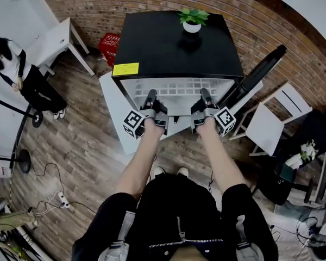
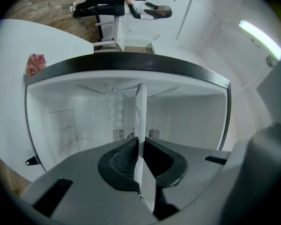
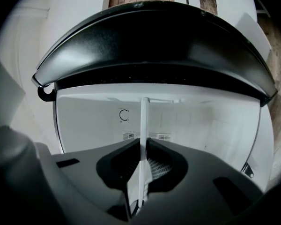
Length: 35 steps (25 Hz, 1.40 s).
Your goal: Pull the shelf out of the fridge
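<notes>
As the shelf lies straight ahead of both jaw pairs inside the fridge, its front edge runs crosswise from left gripper to right gripper; each is clamped on that edge, side by side, neither nearer; pull judged straight back toward the person; cavity beyond the jaws shows nothing else inside.

The head view looks steeply down from above the person onto the black top of the fridge, from well above it. The left gripper view and the right gripper view sit very close, each looking along its own jaws into the white interior, seemingly rolled sideways, since the shelf runs upright there; all three share that shelf and the fridge's open front
</notes>
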{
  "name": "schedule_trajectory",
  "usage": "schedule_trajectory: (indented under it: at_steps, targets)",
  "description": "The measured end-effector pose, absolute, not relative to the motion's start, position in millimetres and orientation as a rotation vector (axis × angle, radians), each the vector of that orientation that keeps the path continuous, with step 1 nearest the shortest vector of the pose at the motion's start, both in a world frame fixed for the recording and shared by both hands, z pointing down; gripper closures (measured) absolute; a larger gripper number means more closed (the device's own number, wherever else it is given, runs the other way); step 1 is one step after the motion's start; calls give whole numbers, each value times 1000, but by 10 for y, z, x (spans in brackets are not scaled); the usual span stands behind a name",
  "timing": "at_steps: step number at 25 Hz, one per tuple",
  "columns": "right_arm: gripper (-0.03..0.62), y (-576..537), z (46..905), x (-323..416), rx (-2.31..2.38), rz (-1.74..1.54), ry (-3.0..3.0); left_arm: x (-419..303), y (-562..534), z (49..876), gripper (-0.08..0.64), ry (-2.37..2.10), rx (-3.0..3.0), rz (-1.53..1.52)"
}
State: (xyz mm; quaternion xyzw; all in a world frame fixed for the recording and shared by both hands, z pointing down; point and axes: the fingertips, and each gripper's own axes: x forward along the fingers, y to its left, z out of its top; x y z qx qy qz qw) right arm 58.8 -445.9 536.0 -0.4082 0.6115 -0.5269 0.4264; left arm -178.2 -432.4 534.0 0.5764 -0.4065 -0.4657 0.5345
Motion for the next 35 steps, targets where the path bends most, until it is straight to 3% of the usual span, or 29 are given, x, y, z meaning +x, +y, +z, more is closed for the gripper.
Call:
schedule_trajectory:
  at_steps: [35]
  targets:
    - [575,-4084,5408,569,-986,-1420,1565,-1786,-3942,5392,522,-968,1376,-1097]
